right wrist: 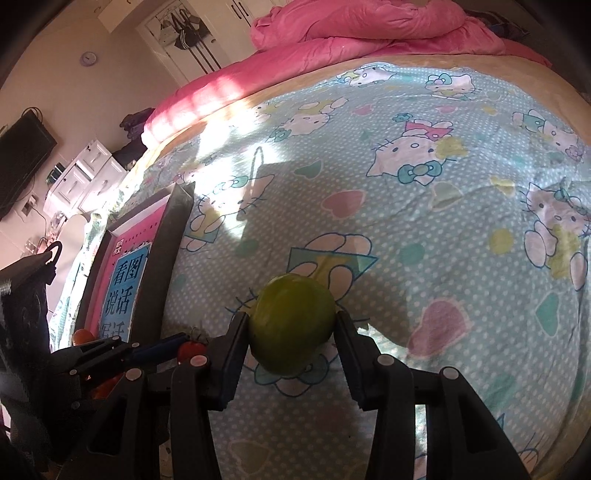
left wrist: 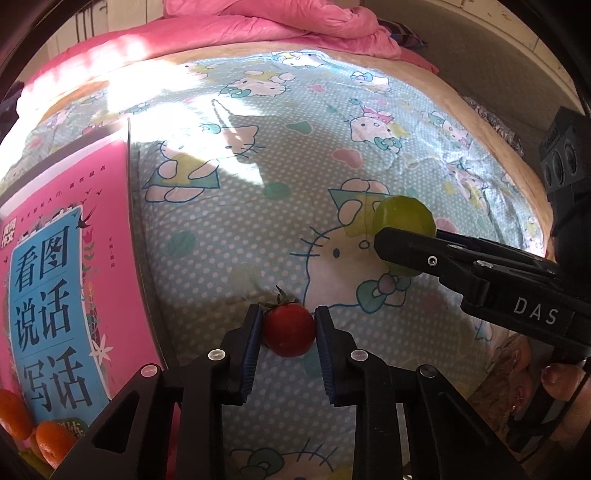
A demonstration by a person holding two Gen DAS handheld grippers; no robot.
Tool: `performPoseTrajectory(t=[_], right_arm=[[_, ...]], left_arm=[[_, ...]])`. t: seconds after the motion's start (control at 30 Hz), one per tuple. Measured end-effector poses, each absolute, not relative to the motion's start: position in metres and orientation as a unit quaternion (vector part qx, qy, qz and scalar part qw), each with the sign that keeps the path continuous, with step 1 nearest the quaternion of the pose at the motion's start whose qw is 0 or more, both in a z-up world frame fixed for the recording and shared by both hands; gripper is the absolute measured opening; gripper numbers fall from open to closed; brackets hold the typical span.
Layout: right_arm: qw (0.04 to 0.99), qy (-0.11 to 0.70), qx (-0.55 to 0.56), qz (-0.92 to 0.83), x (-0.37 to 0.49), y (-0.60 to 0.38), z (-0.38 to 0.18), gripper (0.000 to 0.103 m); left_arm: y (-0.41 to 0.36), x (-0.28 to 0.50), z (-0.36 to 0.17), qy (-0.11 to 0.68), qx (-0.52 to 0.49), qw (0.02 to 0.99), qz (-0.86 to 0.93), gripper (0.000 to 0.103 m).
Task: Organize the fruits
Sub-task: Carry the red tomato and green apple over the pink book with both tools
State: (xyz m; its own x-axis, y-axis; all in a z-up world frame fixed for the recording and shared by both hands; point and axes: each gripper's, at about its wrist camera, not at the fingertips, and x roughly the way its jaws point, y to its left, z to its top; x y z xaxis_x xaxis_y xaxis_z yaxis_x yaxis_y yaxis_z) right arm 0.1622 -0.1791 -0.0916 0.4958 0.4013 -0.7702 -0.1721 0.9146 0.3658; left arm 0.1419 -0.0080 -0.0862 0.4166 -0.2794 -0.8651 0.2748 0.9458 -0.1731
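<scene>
In the left wrist view, a small red cherry tomato with a green stalk (left wrist: pixel 289 334) is seen clamped between the blue-padded fingers of the left gripper (left wrist: pixel 289 332), both pads pressed against its sides. Whether it rests on the pale blue cartoon-cat bed sheet (left wrist: pixel 258 229) or is held just above it cannot be told. To the right, a round green fruit (left wrist: pixel 404 216) is gripped by the black right gripper (left wrist: pixel 406 236), which reaches in from the side. On the left, a pink and blue book with large Chinese characters (left wrist: pixel 62 280) is laid flat, and small orange fruits (left wrist: pixel 48 435) are gathered at its near corner, close to the frame's edge.

In the right wrist view, the green fruit (right wrist: pixel 291 325) is shown squeezed between the right gripper's fingers (right wrist: pixel 291 328), over the sheet (right wrist: pixel 443 221). The left gripper (right wrist: pixel 177 345) is visible at lower left with the tomato (right wrist: pixel 190 349) in its tips, near the book (right wrist: pixel 122 291), which appears to sit inside a dark-rimmed tray (right wrist: pixel 166 258). An orange fruit (right wrist: pixel 83 336) is glimpsed at the book's near end. A crumpled pink quilt (right wrist: pixel 369 26) is piled at the far end of the bed.

The task is judged partly done: some orange fruits seem already collected at the book, while two fruits are in hand and not yet placed. No other loose fruit is seen on the sheet.
</scene>
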Motion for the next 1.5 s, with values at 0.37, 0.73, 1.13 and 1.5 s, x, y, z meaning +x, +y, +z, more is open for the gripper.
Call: performPoseTrajectory(t=[0.37,0.73,1.13,1.5], right_arm=[[0.862,0.457,0.124,0.18,0.157,-0.178,-0.081,0.047],[0.87,0.423,0.116,0.227,0.147,-0.153,-0.056,0.047],[0.865,0.4,0.095,0.289,0.135,-0.103,-0.041,0.047],[0.856,0.394,0.059,0.33,0.117,-0.067,-0.037,0.047]], left_arm=[[0.001,0.133,-0.062,0.491,-0.013,0.856,-0.16,0.029],[0.04,0.12,-0.034,0.465,-0.027,0.877,-0.116,0.029],[0.102,0.099,-0.012,0.443,-0.06,0.892,-0.065,0.029],[0.159,0.075,-0.006,0.44,-0.087,0.894,-0.014,0.029]])
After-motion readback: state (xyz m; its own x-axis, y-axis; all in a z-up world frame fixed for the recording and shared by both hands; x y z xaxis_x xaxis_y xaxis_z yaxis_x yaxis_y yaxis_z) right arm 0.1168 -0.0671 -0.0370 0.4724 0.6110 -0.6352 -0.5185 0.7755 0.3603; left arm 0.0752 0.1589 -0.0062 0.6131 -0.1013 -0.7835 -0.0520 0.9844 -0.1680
